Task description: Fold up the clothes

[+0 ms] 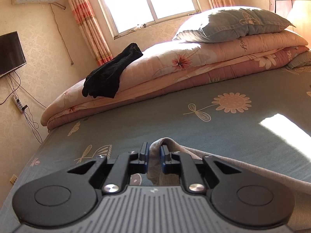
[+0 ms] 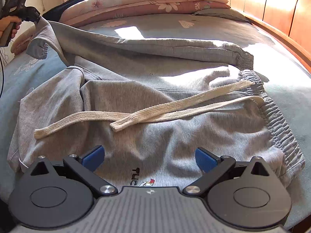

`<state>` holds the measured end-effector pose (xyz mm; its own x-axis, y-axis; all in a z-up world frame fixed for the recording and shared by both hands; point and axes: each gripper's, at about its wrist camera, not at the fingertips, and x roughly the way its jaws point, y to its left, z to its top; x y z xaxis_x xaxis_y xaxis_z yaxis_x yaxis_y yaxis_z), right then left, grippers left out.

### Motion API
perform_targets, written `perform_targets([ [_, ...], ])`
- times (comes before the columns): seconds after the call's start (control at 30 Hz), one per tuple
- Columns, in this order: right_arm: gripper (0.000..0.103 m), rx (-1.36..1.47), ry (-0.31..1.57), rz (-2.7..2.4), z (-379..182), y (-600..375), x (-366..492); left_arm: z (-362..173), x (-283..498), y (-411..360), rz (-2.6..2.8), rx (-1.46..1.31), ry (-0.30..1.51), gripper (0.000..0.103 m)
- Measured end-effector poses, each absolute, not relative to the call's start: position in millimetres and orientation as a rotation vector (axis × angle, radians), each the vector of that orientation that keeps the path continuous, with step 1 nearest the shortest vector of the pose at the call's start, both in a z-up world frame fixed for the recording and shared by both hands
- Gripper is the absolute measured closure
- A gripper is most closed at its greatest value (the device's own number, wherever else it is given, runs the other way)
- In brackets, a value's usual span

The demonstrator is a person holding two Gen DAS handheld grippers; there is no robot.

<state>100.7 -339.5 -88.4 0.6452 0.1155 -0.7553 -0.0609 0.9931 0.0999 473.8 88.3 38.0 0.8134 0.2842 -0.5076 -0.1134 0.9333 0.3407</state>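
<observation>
Flower-print bed sheet point(image 2: 223, 29), left gripper point(image 1: 154, 151) fingers clamping soft grey sweatpants point(image 2: 155, 136), right gripper point(image 2: 149, 155) fingers spread

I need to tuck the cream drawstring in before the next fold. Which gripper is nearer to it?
Right. The right gripper hovers open over the sweatpants, just short of the drawstring. The left gripper holds a pant leg up, far across the bed.

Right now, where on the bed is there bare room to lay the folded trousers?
Bare sheet lies between the grey sweatpants and the stacked quilts, also along the wooden bed frame. Near the right gripper the pants and drawstring cover everything.
</observation>
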Motion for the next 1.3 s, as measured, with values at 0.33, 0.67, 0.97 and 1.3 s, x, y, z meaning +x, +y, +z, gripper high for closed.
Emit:
perform_targets([
  [0.33,0.002,0.044,0.878,0.112,-91.2,-333.0,110.9,-3.3,483.6,88.4,0.257,0.373,0.666,0.084],
  [0.67,0.002,0.037,0.855,0.141,-82.4,-322.6,103.5,-14.9,461.3,105.8,0.284,0.389,0.723,0.073],
  [0.97,0.002,0.015,0.792,0.178,-56.7,-312.1,78.0,1.1,404.1,128.9,0.256,0.367,0.774,0.071],
  [1.3,0.002,0.001,0.733,0.221,-33.6,-306.7,37.0,-14.2,310.5,102.1,0.068,0.369,0.866,0.056],
])
